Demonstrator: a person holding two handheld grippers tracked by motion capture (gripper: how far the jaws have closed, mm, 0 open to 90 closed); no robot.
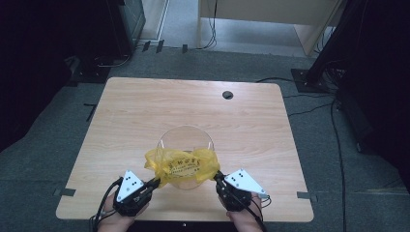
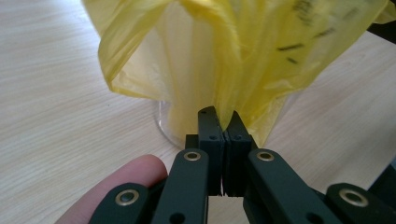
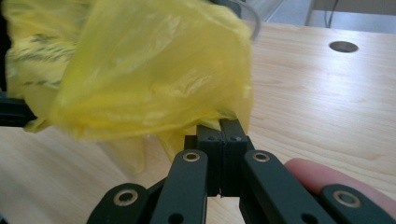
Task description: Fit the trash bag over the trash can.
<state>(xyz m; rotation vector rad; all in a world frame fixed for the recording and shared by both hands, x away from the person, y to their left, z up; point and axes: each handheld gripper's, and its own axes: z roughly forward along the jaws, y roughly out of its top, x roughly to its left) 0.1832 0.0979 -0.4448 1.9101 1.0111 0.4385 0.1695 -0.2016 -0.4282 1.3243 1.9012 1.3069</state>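
Over the clear container (image 1: 186, 140), your left tongs (image 1: 153, 182) and right tongs (image 1: 218, 178) are each clamped on the yellow bag (image 1: 181, 164). Spread it evenly and fold its edge down around the rim.

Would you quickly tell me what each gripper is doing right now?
Left gripper: shut on the yellow bag.
Right gripper: shut on the yellow bag.

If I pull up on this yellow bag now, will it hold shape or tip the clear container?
The yellow bag looks thin and crumpled, so it probably goes floppy. The clear container looks light; with the left gripper and right gripper clamping the bag, uneven pulling might tip it.
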